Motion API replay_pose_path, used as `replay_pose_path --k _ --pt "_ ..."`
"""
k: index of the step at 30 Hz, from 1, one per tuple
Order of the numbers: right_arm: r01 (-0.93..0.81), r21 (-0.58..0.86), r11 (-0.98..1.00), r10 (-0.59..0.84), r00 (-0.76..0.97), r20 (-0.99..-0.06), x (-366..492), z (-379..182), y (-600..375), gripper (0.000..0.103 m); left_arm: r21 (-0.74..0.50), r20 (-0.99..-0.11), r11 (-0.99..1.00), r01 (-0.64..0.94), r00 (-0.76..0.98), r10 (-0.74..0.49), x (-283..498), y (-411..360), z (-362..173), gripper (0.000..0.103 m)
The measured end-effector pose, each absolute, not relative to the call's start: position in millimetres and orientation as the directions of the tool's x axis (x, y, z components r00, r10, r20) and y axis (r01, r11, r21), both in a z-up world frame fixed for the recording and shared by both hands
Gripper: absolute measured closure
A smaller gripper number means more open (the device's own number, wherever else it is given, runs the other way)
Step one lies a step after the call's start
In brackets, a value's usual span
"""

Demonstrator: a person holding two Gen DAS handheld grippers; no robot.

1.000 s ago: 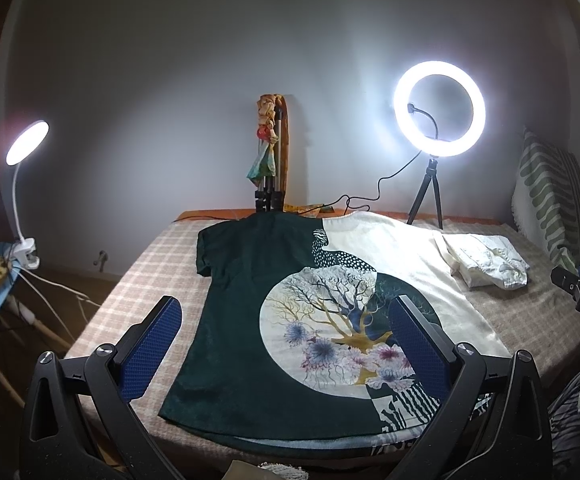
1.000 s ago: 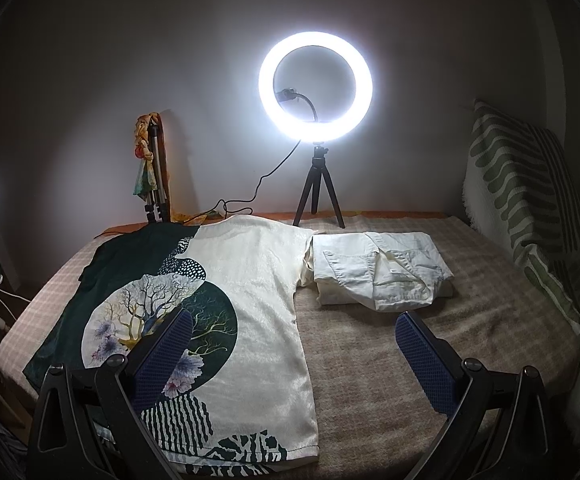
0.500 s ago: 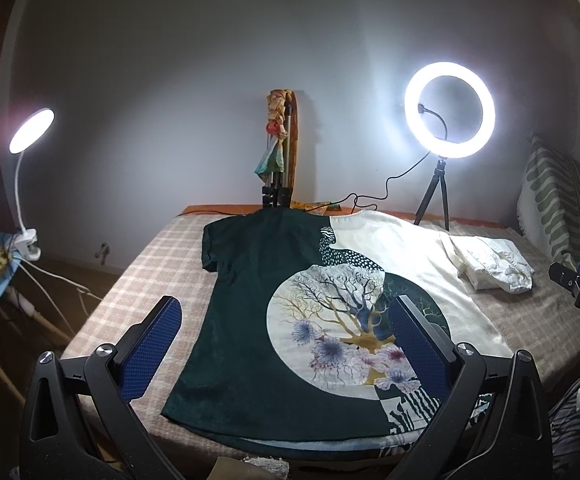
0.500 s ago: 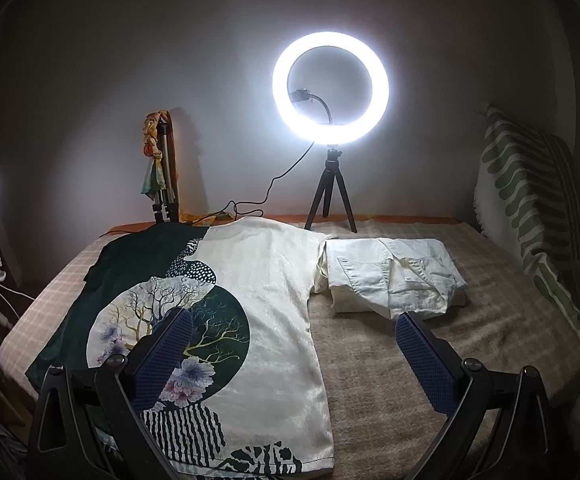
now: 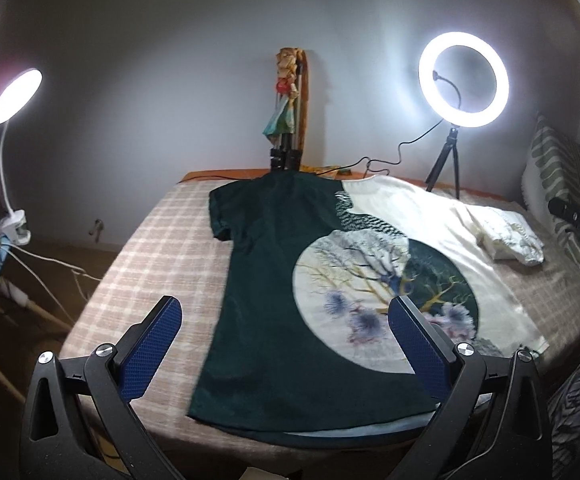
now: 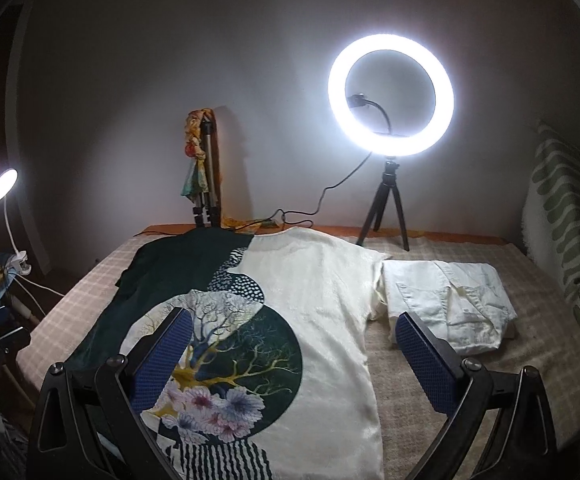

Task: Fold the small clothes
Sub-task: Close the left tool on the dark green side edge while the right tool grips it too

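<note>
A t-shirt (image 5: 274, 288), half dark green and half cream with a round tree-and-flower print, lies spread flat on the checked bed (image 5: 158, 256). In the right wrist view the same t-shirt (image 6: 309, 312) fills the middle. A folded white shirt (image 6: 445, 308) rests to its right, seen small in the left wrist view as the folded shirt (image 5: 509, 236). My left gripper (image 5: 286, 316) is open above the shirt's lower hem, holding nothing. My right gripper (image 6: 293, 328) is open over the print and cream side, also holding nothing.
A lit ring light on a tripod (image 6: 389, 96) stands at the bed's far edge with its cable. A folded tripod wrapped in cloth (image 6: 202, 172) leans on the wall. A clip lamp (image 5: 14, 96) glows at left. A striped pillow (image 6: 565, 216) lies at right.
Both grippers have moved forward and to the left over the bed, closer to the t-shirt. Their jaws stay open. The clothes have not moved.
</note>
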State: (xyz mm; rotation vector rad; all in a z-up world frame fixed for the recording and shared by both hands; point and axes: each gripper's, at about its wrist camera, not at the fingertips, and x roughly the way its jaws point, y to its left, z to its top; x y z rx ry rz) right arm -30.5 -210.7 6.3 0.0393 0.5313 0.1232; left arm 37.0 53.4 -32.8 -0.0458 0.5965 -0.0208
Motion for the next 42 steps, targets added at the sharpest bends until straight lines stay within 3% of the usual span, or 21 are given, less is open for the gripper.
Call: replay_pose_path --k 6,18,31,34,37,39,42 --pt "-0.213 0.089 0.973 0.228 0.825 -0.518 15 12 -173 0.0 -0.06 -0.638 0.998 0.018 0.769 -0.052 53 80 -56 0.015" --pt "-0.443 0.148 0.884 0.452 0.732 -0.51 111 30 -69 0.0 -0.16 -0.75 0.987 -0.005 0.651 -0.118 67 114 -107 0.029" --pt "-0.502 0.21 0.839 0.491 0.533 -0.689 223 -15 50 0.001 -0.317 -0.783 0.947 -0.05 0.577 -0.232 78 135 -138 0.046" --pt "-0.494 0.239 0.836 0.495 0.488 -0.719 246 -31 74 0.004 -0.304 -0.79 0.952 -0.05 0.571 -0.222 81 134 -140 0.048" --pt "-0.491 0.255 0.833 0.492 0.447 -0.747 268 -49 99 0.013 -0.308 -0.801 0.95 -0.051 0.553 -0.23 82 133 -145 0.049" --pt "-0.484 0.261 0.835 0.485 0.424 -0.765 284 -62 115 0.025 -0.303 -0.804 0.952 -0.047 0.549 -0.229 82 133 -147 0.05" --pt "-0.472 0.276 0.838 0.478 0.39 -0.787 305 -80 138 0.027 -0.251 -0.807 0.967 -0.047 0.561 -0.182 81 132 -147 0.052"
